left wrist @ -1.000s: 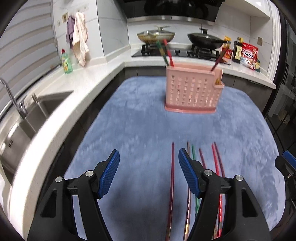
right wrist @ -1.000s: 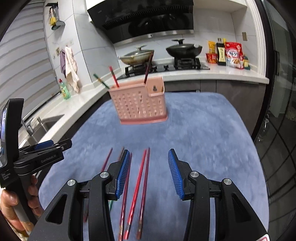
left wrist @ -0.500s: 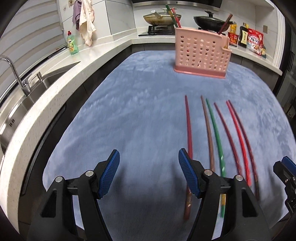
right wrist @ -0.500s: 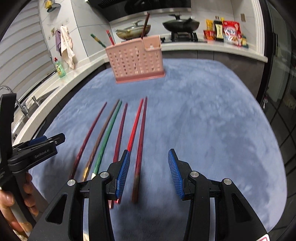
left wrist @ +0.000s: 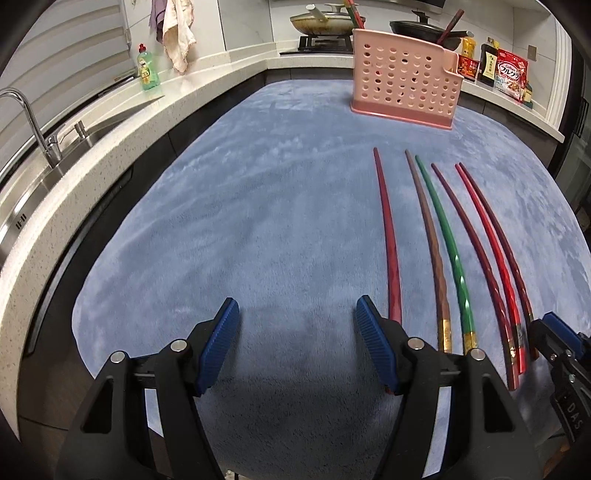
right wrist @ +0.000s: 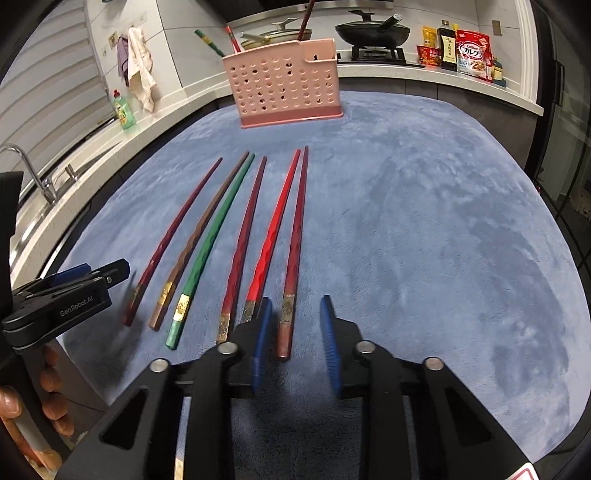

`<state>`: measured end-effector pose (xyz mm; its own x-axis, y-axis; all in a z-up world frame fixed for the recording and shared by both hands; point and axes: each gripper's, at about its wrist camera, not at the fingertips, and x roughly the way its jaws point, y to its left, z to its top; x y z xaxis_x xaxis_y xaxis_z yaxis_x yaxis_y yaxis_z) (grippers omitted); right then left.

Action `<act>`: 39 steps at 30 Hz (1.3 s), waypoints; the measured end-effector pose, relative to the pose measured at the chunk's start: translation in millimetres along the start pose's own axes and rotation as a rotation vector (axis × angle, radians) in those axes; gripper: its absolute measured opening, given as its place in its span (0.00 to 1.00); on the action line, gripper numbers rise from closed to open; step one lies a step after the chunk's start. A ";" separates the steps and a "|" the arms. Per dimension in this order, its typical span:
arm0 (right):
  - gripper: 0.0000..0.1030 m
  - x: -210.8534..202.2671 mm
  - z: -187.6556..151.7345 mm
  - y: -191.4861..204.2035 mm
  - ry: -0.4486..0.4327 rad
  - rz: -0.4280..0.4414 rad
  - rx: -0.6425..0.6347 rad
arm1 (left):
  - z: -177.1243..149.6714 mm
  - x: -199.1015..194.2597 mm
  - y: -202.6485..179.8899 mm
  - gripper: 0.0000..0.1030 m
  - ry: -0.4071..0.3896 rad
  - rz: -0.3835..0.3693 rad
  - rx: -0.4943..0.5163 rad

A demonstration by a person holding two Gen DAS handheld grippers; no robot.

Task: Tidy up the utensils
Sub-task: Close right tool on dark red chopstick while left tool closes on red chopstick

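Several chopsticks lie side by side on a blue mat (right wrist: 424, 240). A pink perforated holder (right wrist: 282, 88) stands behind them with a few chopsticks upright in it. My right gripper (right wrist: 295, 317) is low over the near ends and its jaws are closing. The handle end of the rightmost dark red chopstick (right wrist: 297, 229) lies between them, and the pads stand clear of it. The bright red chopstick (right wrist: 275, 221) lies just left of it. My left gripper (left wrist: 295, 314) is open over bare mat, left of the leftmost dark red chopstick (left wrist: 388, 236).
A white counter with a sink and tap (left wrist: 33, 122) runs along the left, with a green soap bottle (left wrist: 147, 68) on it. Pans sit on the stove (right wrist: 373, 31) behind the holder, and food packets (right wrist: 469, 51) stand at the back right. A person's hand (right wrist: 51, 398) holds the left gripper.
Both grippers have come down toward the mat and the chopsticks' near ends. The right jaws have narrowed around the rightmost chopstick's end. The left jaws stay equally wide.
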<state>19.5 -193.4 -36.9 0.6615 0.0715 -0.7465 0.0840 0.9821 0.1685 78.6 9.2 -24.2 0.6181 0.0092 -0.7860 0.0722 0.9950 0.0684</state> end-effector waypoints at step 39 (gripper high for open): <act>0.07 2.6 -1.4 -20.7 -0.013 -0.021 0.067 | -13.6 -1.5 -25.8 0.27 0.029 -0.111 0.068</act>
<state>18.4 -213.3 -43.2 0.6685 0.0482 -0.7422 0.1475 0.9695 0.1958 65.2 -15.2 -33.2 0.5802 -0.0970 -0.8087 0.1922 0.9811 0.0202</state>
